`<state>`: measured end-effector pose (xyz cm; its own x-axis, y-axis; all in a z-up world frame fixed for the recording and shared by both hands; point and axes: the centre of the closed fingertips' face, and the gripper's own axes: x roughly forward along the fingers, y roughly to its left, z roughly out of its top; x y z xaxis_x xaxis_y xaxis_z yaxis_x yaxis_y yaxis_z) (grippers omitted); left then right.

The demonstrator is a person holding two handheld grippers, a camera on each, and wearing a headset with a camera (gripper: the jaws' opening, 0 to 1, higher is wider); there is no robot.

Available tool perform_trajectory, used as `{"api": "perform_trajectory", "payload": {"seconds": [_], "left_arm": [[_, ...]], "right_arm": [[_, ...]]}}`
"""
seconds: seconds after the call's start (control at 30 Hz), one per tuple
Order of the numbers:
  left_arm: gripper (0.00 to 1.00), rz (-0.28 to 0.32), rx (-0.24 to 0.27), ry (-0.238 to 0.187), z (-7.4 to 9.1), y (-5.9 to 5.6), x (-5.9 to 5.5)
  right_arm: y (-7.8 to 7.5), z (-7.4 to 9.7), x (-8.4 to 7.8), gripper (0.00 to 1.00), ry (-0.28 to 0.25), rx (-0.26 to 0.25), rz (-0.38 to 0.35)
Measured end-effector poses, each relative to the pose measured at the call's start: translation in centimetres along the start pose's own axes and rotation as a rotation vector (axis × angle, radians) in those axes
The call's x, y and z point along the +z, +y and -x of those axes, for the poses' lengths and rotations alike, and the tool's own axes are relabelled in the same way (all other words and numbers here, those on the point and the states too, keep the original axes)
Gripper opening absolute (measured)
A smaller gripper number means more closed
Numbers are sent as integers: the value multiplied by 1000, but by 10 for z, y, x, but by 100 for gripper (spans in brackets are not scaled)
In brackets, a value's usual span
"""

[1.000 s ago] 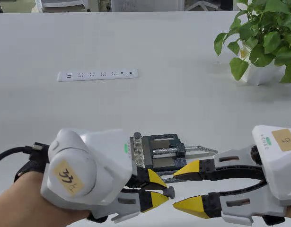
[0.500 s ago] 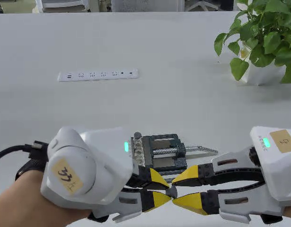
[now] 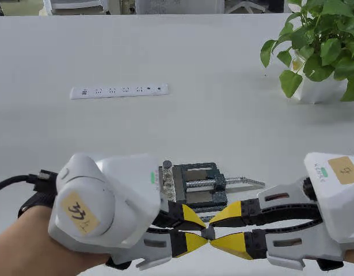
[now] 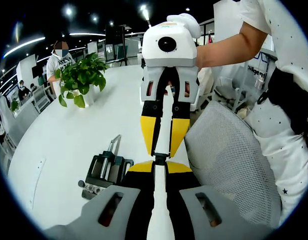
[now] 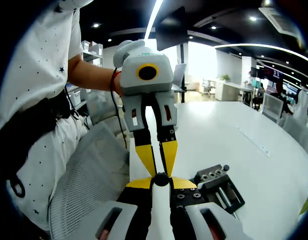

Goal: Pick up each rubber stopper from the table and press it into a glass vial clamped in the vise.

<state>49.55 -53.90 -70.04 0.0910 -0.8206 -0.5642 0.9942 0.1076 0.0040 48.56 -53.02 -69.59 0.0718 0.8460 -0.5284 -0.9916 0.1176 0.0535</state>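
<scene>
The step in hand looks like a pass of the stopper (image 3: 208, 233) from one gripper to the other, in the air at the near edge of the table (image 3: 223, 115), just near of the vise (image 3: 198, 183). The left gripper (image 3: 202, 233) and the right gripper (image 3: 214, 234) meet tip to tip. Each has its yellow jaws drawn together on the small dark stopper, so it is pinched from both sides at once. To do this well, only one pair of jaws should let go, and only once the other has a firm, square hold. The part is small and round, and I judge it would squirt out sideways if both ease off together or if the hold sits near its edge. The taking gripper should hold it by the wider top end and leave the narrower end free, since that end must enter the glass. Which end faces which way is too small to tell here. The row of vials (image 3: 168, 188) stands upright in the left part of the vise, and the far one seems to carry a dark cap (image 3: 167, 165). The next open mouth is close by, so a short, level move left and far should do. Then comes a straight push down along the vial's axis, gentle, because glass held in metal may crack under a slanted load.
</scene>
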Motion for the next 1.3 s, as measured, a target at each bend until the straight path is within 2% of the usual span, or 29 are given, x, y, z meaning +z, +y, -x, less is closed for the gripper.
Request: {"api": "perform_trajectory", "payload": {"seconds": [0.87, 1.3], "left_arm": [[4, 9, -7, -17, 3, -1, 4], [4, 7, 14, -35, 5, 1, 5]], "right_arm": [[0, 2, 4, 6, -4, 3, 10], [-2, 1, 6, 5, 9, 1, 14]]}}
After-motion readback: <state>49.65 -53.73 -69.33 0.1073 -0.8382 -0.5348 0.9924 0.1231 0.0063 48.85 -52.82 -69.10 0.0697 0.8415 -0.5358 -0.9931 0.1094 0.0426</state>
